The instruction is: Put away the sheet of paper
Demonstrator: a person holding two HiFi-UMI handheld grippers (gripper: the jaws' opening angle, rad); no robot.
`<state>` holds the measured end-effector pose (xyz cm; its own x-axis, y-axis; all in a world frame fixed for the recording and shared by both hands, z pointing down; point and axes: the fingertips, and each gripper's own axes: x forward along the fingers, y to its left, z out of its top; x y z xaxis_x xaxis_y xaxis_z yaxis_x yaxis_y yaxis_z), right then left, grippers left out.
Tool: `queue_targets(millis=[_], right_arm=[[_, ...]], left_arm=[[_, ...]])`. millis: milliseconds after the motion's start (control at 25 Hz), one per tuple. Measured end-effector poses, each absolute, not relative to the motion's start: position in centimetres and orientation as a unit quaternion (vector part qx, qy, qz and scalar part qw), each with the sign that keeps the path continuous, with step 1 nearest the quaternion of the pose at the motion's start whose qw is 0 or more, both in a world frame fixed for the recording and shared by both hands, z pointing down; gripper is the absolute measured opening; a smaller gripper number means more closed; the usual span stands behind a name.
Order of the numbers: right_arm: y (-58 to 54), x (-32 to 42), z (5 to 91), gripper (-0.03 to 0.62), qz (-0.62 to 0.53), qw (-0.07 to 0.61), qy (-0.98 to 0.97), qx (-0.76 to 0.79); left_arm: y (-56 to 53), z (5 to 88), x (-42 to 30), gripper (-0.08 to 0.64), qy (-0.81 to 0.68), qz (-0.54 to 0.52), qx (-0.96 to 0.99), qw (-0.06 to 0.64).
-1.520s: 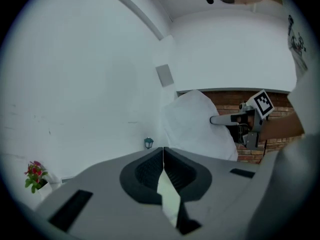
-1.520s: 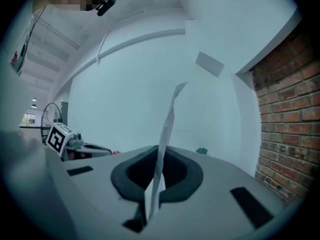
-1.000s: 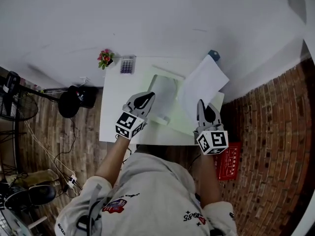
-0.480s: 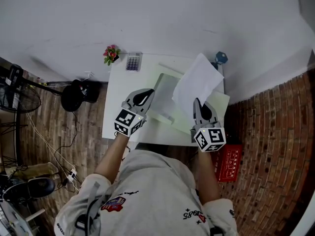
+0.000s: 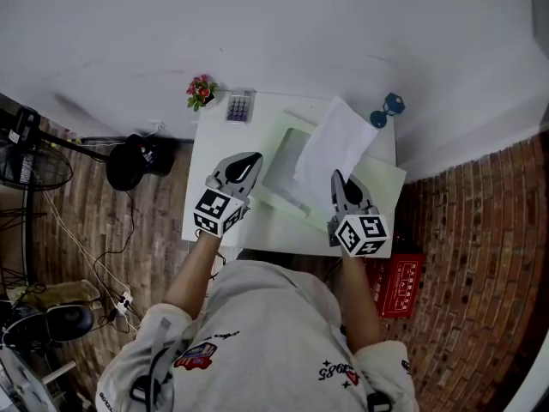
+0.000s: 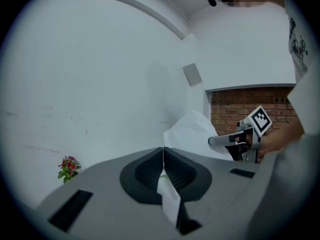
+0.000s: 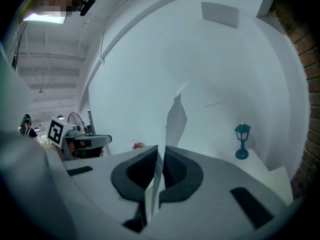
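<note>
So the small white surface [image 5: 208,148] has a pale green folder [image 5: 377,187] lying open on it, which I guess is where the paper is going. The white sheet of paper [image 5: 333,148] is off the surface, standing up over the folder's right half. The right tongs [image 5: 337,178] are clamped shut on its lower edge so it can be fed in. The left tongs [image 5: 253,157] are pinched together on a thin white strip [image 6: 167,199], probably the folder's pocket edge being held up. Compared with a second ago, the sheet has swung left toward the folder, and the little blue lamp [image 5: 388,108] it was covering is now in plain sight.
</note>
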<state>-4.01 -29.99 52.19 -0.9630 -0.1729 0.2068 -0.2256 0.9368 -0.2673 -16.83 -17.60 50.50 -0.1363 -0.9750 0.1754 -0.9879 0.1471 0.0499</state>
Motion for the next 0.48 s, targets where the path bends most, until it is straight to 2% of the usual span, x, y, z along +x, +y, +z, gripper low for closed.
queue_targets(millis=[480], right_arm=[[-31.8, -2.7, 64.1, -0.002, 0.229, 0.189, -0.944, 0.147]], left_arm=[[-15.7, 51.4, -18.4, 0.023, -0.763, 0.038, 0.638, 0.097]])
